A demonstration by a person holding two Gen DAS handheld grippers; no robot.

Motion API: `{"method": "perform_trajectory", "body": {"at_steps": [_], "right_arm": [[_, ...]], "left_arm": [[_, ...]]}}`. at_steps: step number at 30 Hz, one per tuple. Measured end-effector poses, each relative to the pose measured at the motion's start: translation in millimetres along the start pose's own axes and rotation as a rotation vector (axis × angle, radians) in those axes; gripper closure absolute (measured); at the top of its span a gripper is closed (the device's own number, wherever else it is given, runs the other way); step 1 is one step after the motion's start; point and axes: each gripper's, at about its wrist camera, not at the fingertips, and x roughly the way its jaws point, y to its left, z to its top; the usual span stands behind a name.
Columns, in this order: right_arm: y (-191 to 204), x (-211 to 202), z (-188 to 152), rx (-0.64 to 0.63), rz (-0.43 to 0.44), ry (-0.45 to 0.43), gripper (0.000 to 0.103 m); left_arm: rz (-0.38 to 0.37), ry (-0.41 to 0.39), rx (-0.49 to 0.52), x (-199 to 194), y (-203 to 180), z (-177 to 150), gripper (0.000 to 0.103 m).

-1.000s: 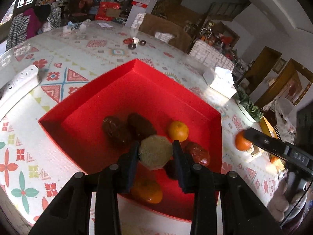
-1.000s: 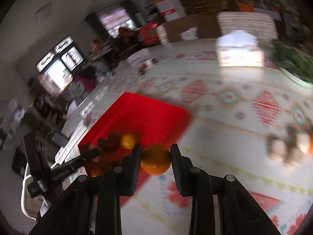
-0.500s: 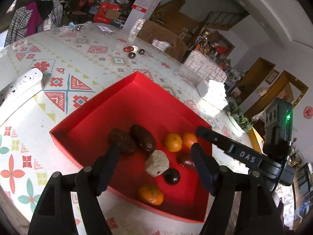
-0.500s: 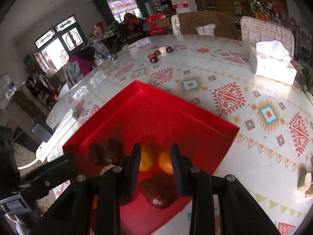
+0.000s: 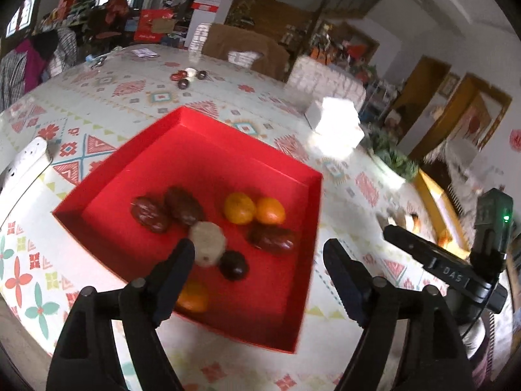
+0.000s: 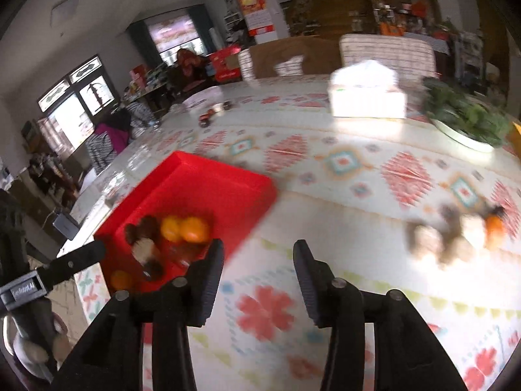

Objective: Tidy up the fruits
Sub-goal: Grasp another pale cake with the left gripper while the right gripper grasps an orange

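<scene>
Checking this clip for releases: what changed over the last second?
Both tools let go. The left tool, jaws opening, dropped the pale round fruit into the red tray and backed off. The right tool, jaws opening, released its orange there and swung out over the tablecloth. The tray's other fruits stayed put.

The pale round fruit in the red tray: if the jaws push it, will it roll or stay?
The pale round fruit looks faceted and rough, so it would probably rock rather than roll far. It lies close against a dark fruit, which would likely stop it. The red tray has raised walls, so it should stay inside.
</scene>
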Motion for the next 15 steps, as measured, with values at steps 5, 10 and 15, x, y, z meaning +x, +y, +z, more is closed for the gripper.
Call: {"method": "perform_trajectory", "body": {"at_steps": [5, 10, 15], "right_arm": [[-47.0, -29.8, -16.9, 0.080, -0.043, -0.027, 0.055], [-92.3, -59.0, -32.9, 0.151, -0.087, -0.059, 0.054], [-132.1, -89.5, -52.4, 0.213, -0.135, -0.090, 0.049]], "left_arm": [[0.097, 0.021, 0.080, 6.5, -45.2, -8.7, 0.009], [0.058, 0.082, 0.157, 18.4, -87.8, -23.6, 0.009], [0.016, 0.152, 0.219, 35.7, -123.0, -38.0, 0.009]]}}
